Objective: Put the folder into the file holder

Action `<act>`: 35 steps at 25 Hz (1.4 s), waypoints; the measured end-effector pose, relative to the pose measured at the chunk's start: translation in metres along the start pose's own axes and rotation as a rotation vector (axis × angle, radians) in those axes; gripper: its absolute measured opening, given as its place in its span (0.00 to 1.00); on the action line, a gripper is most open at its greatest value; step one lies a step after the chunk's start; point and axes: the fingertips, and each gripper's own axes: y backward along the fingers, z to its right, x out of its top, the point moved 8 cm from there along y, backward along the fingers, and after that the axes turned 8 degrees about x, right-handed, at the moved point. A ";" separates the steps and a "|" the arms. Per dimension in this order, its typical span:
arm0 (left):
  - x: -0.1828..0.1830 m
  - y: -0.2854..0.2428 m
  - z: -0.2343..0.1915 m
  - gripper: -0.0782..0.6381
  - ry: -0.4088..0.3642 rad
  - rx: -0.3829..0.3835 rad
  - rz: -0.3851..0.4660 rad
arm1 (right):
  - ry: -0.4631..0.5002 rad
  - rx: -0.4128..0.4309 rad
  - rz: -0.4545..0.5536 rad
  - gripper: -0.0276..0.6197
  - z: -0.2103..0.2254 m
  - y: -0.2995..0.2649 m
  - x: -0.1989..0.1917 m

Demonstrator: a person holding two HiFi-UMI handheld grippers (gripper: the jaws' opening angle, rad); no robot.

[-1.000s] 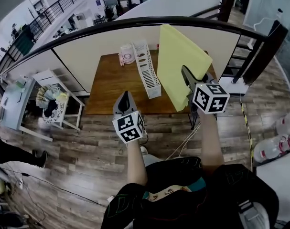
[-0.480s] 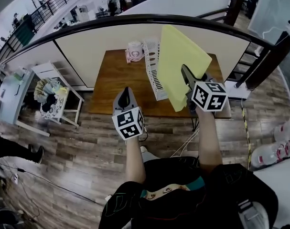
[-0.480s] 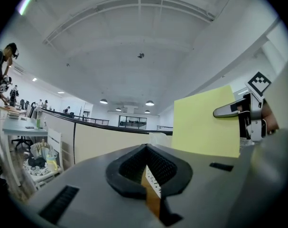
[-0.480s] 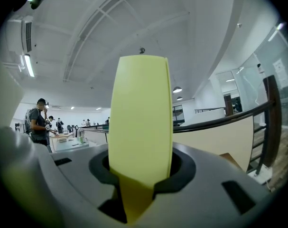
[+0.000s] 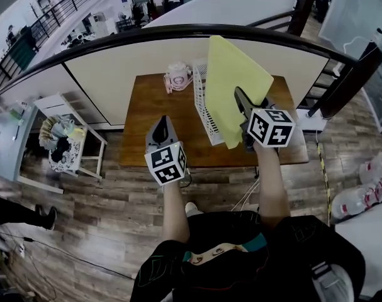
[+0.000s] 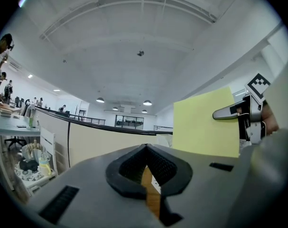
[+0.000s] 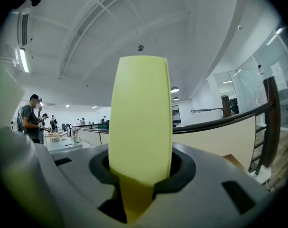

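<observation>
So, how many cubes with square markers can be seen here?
2. One cube sits on the left gripper; the second cube sits on the right gripper, which holds the yellow folder.

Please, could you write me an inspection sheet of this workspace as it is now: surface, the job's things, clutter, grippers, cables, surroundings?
Surface: wooden table, on a plank floor.
Job's things: yellow folder held upright above the table; white file holder standing on the table beside it.
Clutter: small pink-and-white thing at the far edge, too small to identify.
Grippers: right gripper shut on the folder; left gripper shut, nothing between its jaws.
Cables: white cables on the floor below the table; thin dark cable at left.
Surroundings: curved railing behind; white rack at left; bottles at right.
</observation>
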 end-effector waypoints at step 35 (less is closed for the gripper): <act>-0.034 -0.129 -0.054 0.10 0.041 -0.148 -0.125 | 0.072 -0.095 0.140 0.28 0.000 -0.093 -0.033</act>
